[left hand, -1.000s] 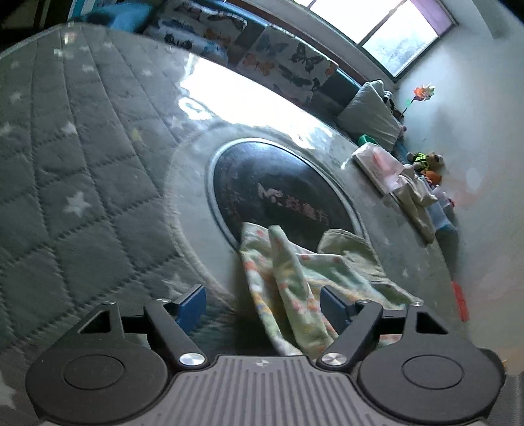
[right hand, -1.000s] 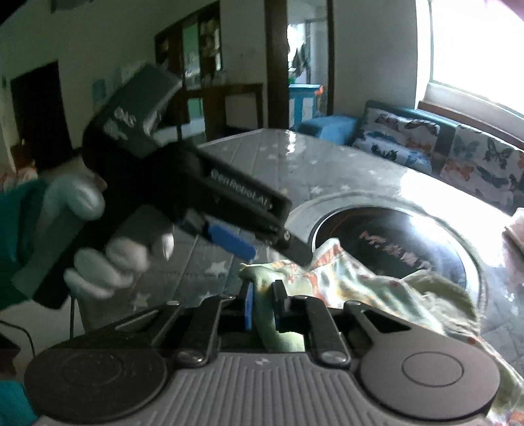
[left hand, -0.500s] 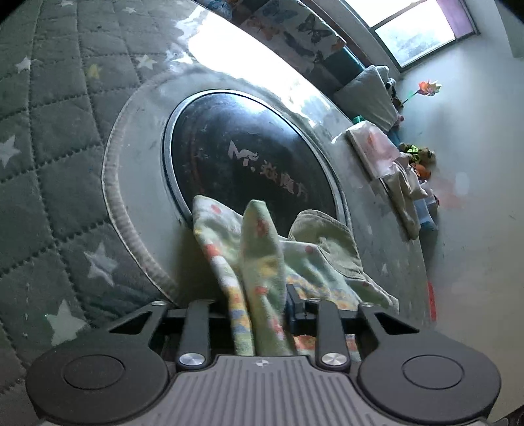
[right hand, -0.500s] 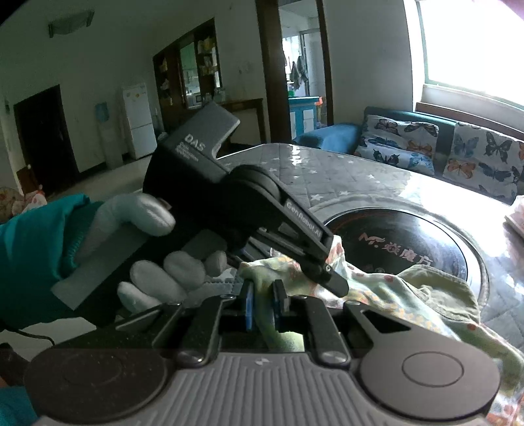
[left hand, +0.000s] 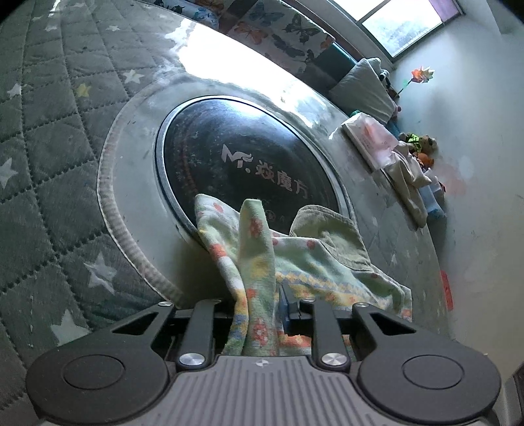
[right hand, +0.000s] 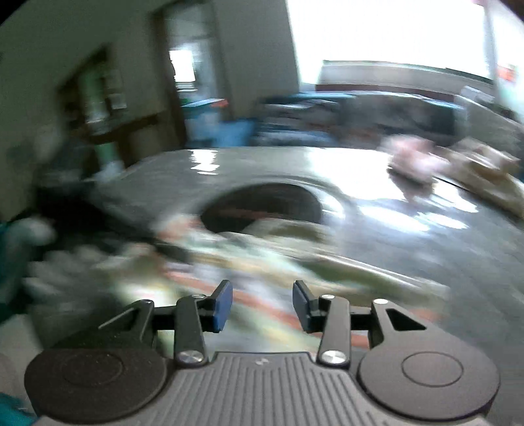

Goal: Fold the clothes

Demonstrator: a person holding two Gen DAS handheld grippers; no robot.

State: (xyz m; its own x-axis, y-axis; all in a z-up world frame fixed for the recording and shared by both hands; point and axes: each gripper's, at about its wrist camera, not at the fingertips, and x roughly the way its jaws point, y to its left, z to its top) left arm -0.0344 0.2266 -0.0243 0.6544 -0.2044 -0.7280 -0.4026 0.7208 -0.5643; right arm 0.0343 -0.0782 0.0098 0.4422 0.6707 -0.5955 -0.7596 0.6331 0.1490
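A pale green garment with a flower print (left hand: pixel 294 259) lies bunched on the round table, partly over the black glass cooktop (left hand: pixel 235 154). My left gripper (left hand: pixel 258 308) is shut on a raised fold of it, and the cloth fills the gap between the fingers. The right wrist view is smeared by motion. There my right gripper (right hand: pixel 262 308) has its jaws opening, its blue pads (right hand: pixel 222 304) apart with nothing pinched; the garment (right hand: pixel 255 245) shows as a blur beyond and below them.
A quilted grey star-print cover (left hand: pixel 49 131) wraps the table. Folded clothes and a pink packet (left hand: pixel 373 137) lie at the far right rim. A butterfly-print sofa (left hand: pixel 278 29) stands behind. A gloved hand (right hand: pixel 39 262) blurs at the left.
The left gripper closed on the cloth fold and has held still since. The right gripper let go of the garment's edge, opened, and swung away sideways, blurring its view.
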